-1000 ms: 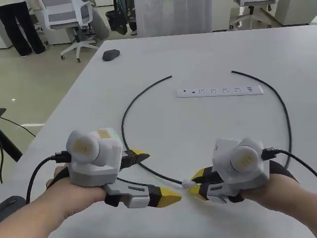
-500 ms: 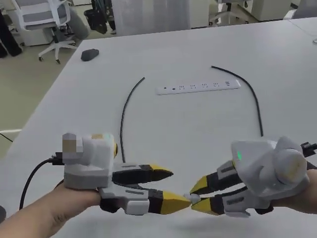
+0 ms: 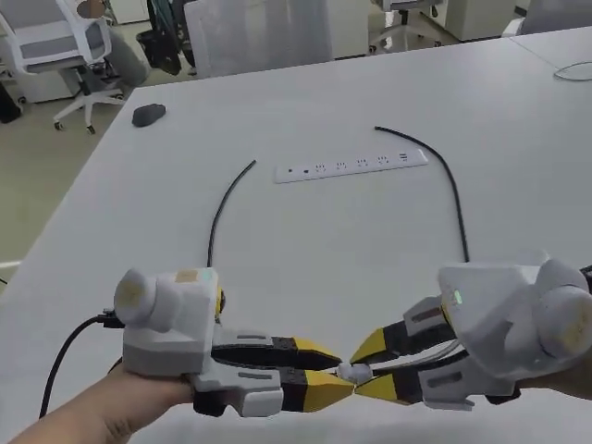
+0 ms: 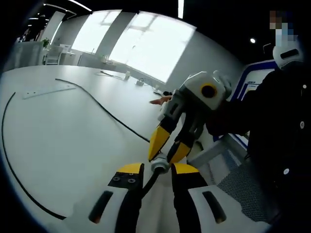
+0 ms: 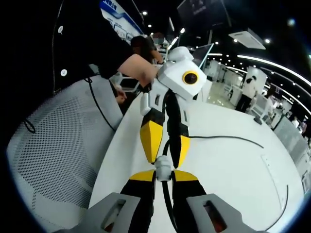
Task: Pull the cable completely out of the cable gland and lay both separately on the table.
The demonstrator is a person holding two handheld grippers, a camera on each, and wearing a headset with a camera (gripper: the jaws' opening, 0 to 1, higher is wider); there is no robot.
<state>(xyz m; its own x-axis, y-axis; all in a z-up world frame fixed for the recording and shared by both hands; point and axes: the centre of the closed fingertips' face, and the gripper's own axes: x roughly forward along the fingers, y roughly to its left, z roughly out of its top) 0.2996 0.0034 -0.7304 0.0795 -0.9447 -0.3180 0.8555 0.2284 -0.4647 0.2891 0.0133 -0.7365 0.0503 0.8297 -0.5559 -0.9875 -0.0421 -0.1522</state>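
The wide white desk carried everything, and no part of the task was finished on it. The long thin black cable lay over it in two big arcs, one at each side of the flat white power strip. Both arcs came toward the near edge, where the two claws met. The two free ends of the cable rested far from the person, close to the strip.

The left claw, grey with yellow tips, was over the near part of the desk. In the left gripper view its jaws stood narrow. The cable ran between them with some space at each side, so it seemed not to pinch the cable yet. The right claw, of the same kind, faced it tip to tip. In the right gripper view its jaws were closed in on the small white plastic cable gland, and the cable went on backward between them.

The cable gland was therefore between the two pairs of tips, seemingly a little above the desk, and the cable passed fully through it. Judging by this, the pull had not really begun. A long piece of cable on one side had to travel through the gland, and after that both things had to be laid apart on the desk.
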